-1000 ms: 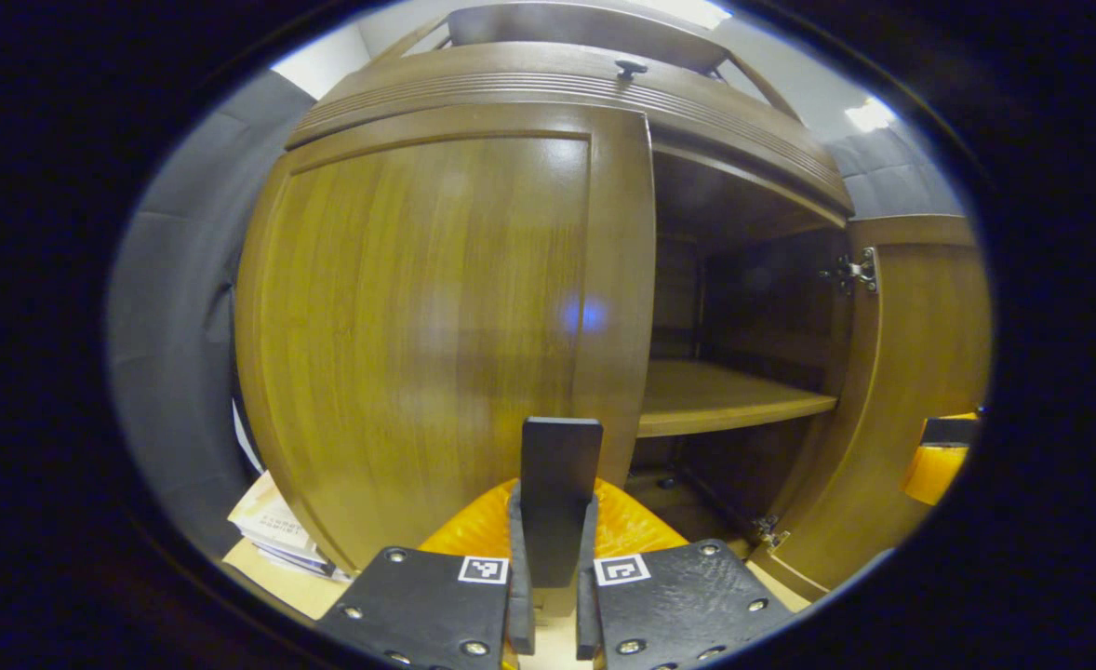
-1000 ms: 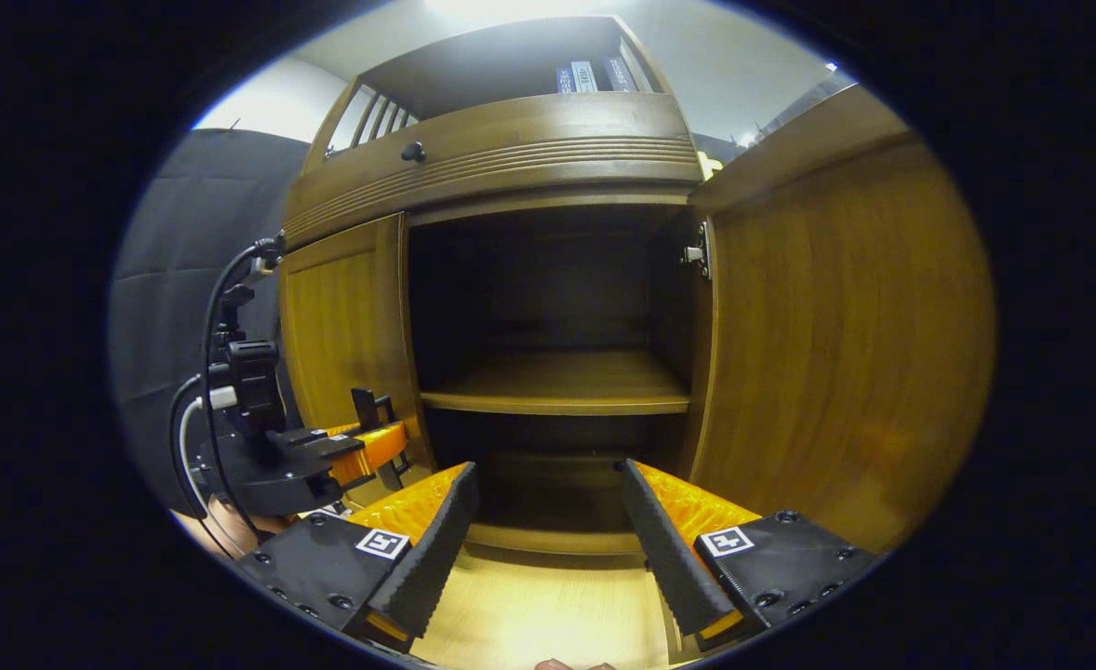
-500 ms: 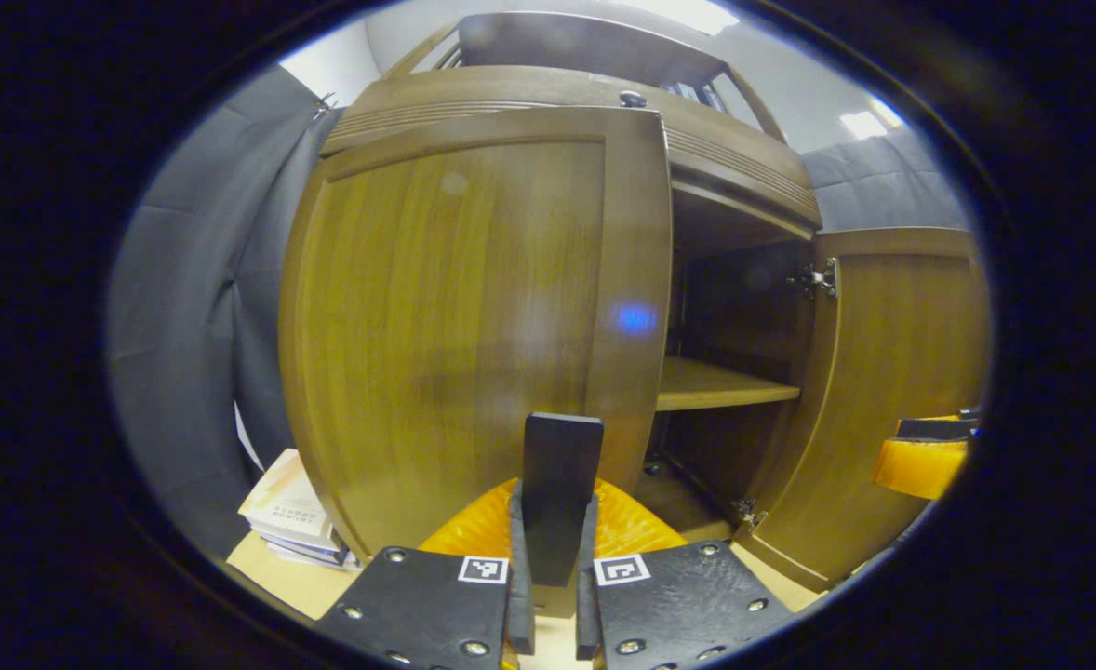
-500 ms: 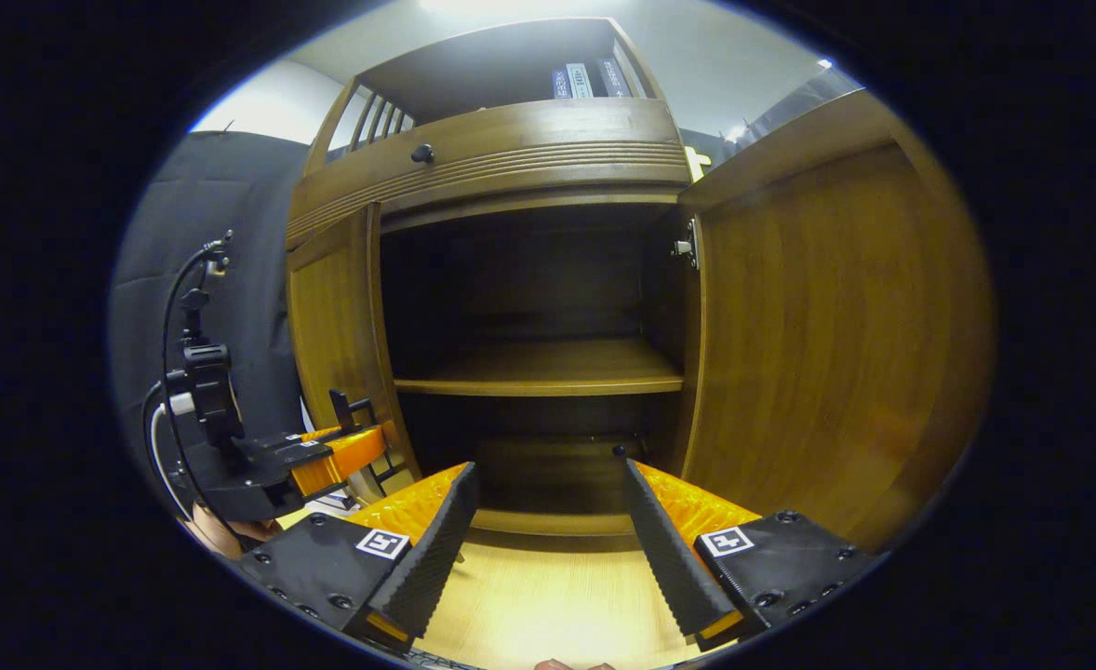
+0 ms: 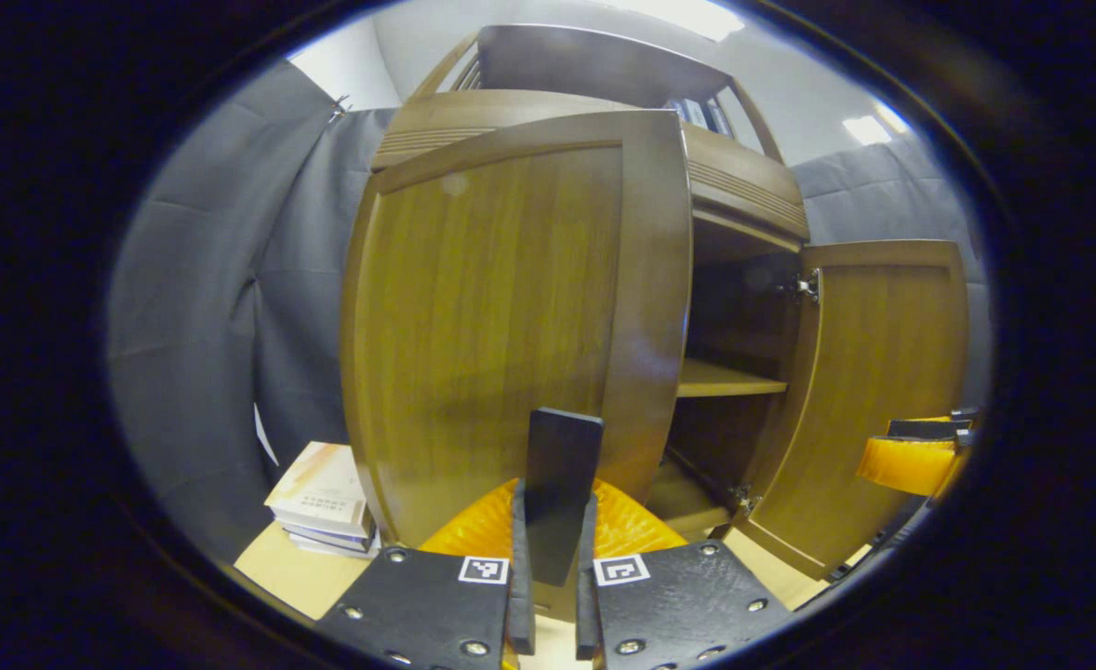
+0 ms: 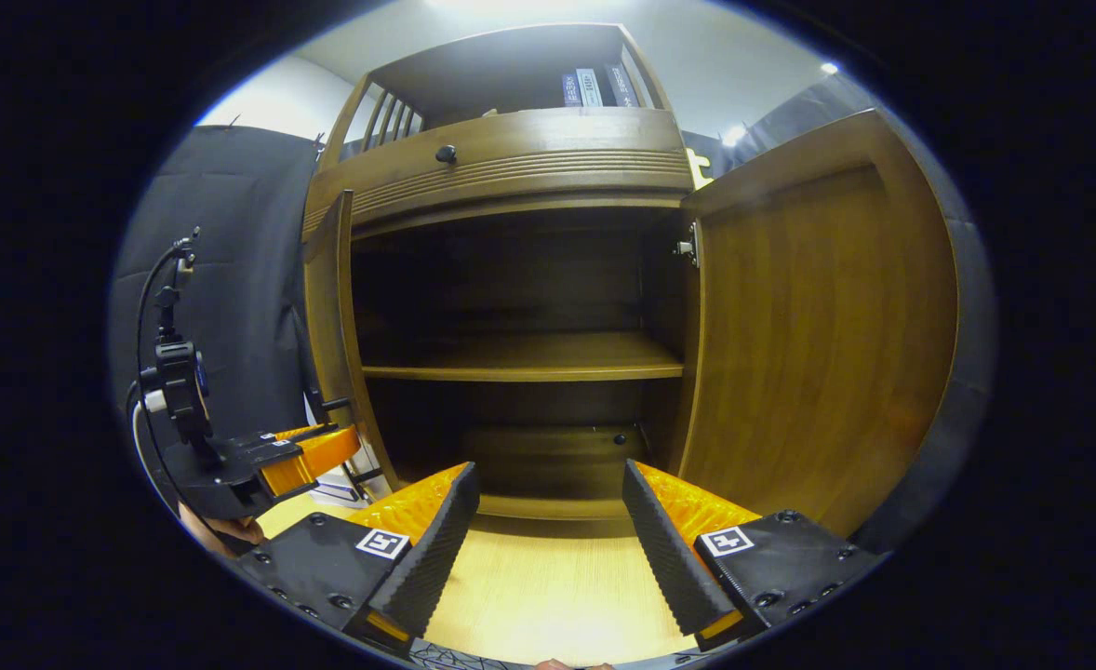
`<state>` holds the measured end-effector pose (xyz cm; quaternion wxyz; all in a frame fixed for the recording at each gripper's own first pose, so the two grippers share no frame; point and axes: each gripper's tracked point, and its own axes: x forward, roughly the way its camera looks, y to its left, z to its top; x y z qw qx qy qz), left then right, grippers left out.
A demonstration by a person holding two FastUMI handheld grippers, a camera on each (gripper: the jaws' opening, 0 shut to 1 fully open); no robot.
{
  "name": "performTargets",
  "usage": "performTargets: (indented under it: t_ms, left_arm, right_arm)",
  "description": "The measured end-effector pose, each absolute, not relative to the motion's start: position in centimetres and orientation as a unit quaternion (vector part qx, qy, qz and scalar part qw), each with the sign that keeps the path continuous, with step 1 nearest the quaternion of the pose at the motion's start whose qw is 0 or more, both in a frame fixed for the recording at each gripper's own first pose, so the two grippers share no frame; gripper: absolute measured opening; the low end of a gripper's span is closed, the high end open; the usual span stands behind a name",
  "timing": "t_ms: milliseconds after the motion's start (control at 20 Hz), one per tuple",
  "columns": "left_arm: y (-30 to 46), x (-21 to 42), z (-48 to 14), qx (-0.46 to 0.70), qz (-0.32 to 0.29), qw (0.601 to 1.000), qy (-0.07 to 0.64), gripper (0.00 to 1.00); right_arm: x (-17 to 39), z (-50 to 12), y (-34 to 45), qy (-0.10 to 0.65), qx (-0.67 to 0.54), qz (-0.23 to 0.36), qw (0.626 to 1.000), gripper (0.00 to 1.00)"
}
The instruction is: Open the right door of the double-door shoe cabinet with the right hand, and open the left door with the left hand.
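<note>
The brown wooden shoe cabinet (image 6: 511, 158) stands with both doors swung out. Its left door (image 5: 501, 307) is partly open, and my left gripper (image 5: 553, 493) is shut on the dark flat handle (image 5: 562, 456) at that door's free edge. In the right gripper view the same left door (image 6: 329, 316) shows edge-on, with the left gripper (image 6: 311, 447) held at it by a hand. The right door (image 6: 818, 335) stands wide open. My right gripper (image 6: 548, 530) hangs open in front of the cabinet's opening, touching nothing. From the left gripper view, the right gripper (image 5: 915, 456) sits beside the right door (image 5: 883, 372).
Inside, a middle shelf (image 6: 529, 358) and a dark lower compartment are bare. A small drawer knob (image 6: 446, 154) sits above the doors and books (image 6: 590, 86) stand on the top shelf. A stack of books (image 5: 320, 502) lies on the light wooden floor (image 6: 548, 596) left of the cabinet.
The left door has swung further outward with my left gripper holding its handle. The right gripper has stayed open and drawn back slightly from the cabinet.
</note>
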<state>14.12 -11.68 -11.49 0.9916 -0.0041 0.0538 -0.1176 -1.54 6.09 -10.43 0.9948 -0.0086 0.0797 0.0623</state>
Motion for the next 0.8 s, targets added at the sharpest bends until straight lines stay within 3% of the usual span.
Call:
performTargets:
  t_ms: [400, 600, 750, 800]
  left_arm:
    - [-7.6, 10.9, -11.2, -0.008, -0.107, 0.993, 0.046, 0.22]
    - [-5.2, 9.6, -10.9, -0.011, -0.103, 0.994, 0.041, 0.16]
    - [-3.6, 8.8, -10.7, -0.014, -0.101, 0.994, 0.037, 0.21]
    - [-2.9, 8.6, -10.6, -0.014, -0.101, 0.994, 0.035, 0.15]
  right_arm:
    - [-4.4, -10.8, 6.0, 0.076, -0.007, 0.048, 0.996, 0.93]
    - [-5.4, -10.7, 6.2, 0.07, 0.004, 0.046, 0.997, 0.93]
    - [-6.2, -10.8, 6.2, 0.066, 0.004, 0.045, 0.997, 0.93]
    - [-6.5, -10.8, 6.1, 0.064, 0.003, 0.044, 0.997, 0.93]
